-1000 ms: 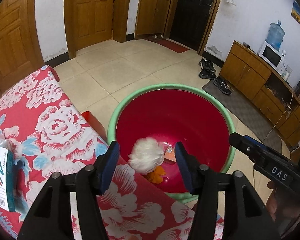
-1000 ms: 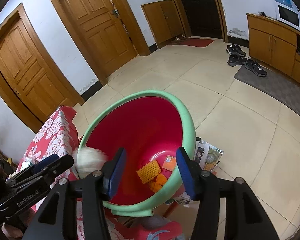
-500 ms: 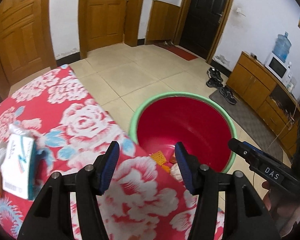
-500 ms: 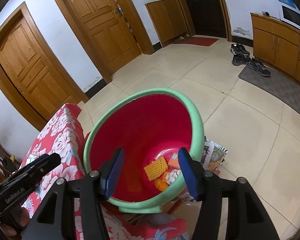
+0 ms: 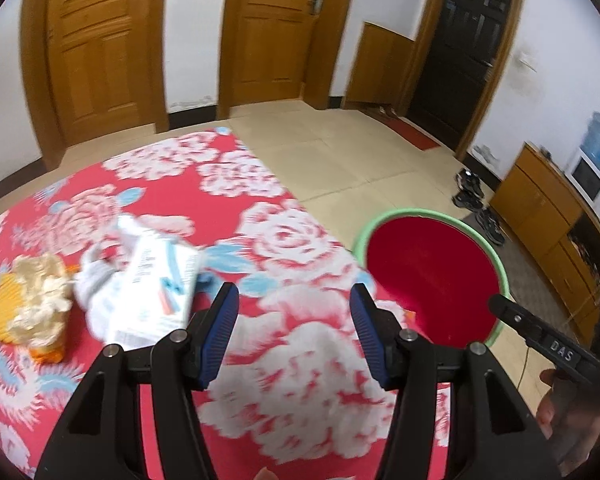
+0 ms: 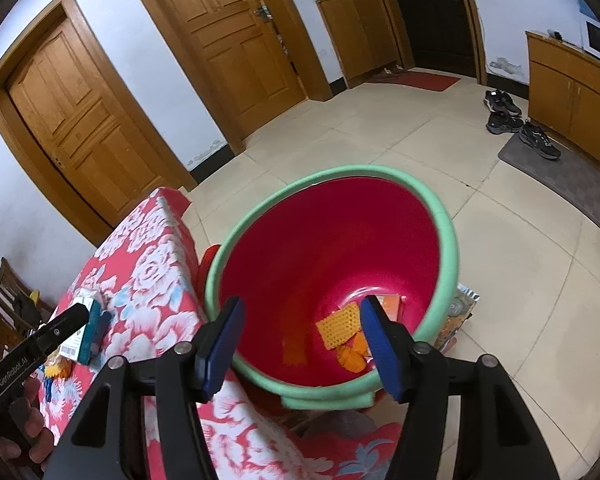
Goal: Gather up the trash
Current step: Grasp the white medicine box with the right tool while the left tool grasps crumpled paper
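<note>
Trash (image 5: 148, 292) lies left of empty left fingers (image 5: 220, 322).

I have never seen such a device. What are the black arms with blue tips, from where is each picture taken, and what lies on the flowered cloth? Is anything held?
There is no robot here. A person holds a hand tool in each hand, and each tool has two black fingers with blue pads. A camera on each tool looks forward along those fingers, so one picture comes from the left gripper and the other from the right gripper.

On the flowered cloth lie a white box, crumpled white paper and a yellow wrapper. Beside it stands a red bucket with orange scraps inside.

Both grippers are open and hold nothing. The right one's jaws have just been opening.
</note>
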